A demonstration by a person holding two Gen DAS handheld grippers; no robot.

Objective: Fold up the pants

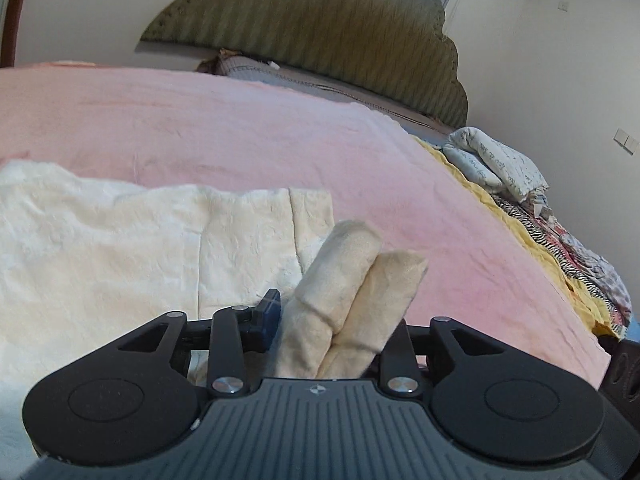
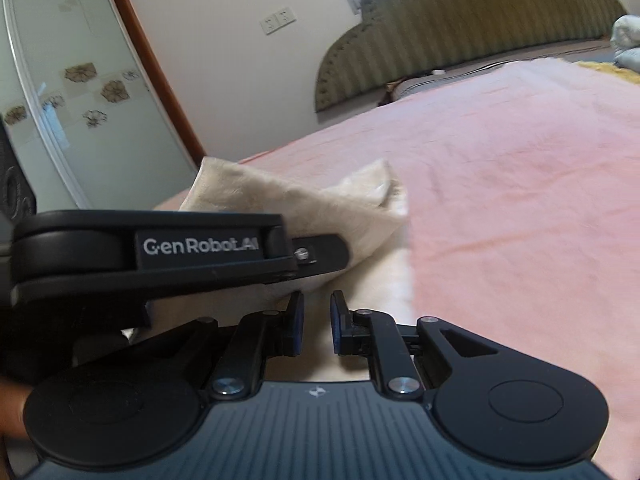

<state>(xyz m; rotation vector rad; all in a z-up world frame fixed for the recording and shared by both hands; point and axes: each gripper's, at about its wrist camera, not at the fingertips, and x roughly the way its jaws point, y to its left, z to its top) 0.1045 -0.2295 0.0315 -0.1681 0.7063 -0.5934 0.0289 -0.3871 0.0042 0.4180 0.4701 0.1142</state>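
Left claw (image 1: 340,312) is closed on a bunched, doubled-over edge of the cream pants (image 1: 120,248), which rises between its fingers as two padded rolls near the lower middle of the left wrist view. Only the blue pad (image 1: 269,312) of the left finger shows; the right finger is mostly hidden by cloth. From that grip the garment runs away toward the left of the frame, spread flat and wrinkled over the pink bed cover (image 1: 240,132), with a seam line and a squared-off end showing in the middle of the frame. So the long axis of the pants lies leftward from this claw, and the bare pink cover lies to the right of it.

Right claw (image 2: 316,322), in the right wrist view, stands slightly parted with nothing between its blue pads; cream cloth lies directly beneath and ahead of it. Crossing the left half of that frame is the left claw's body, lettered GenRobot.AI, with a peaked fold of the pants (image 2: 320,208) lifted beyond it.

My judgement: the fold turns on carrying the gripped edge across the garment's length, and the free right claw is just beside that edge, well placed to take a second hold.
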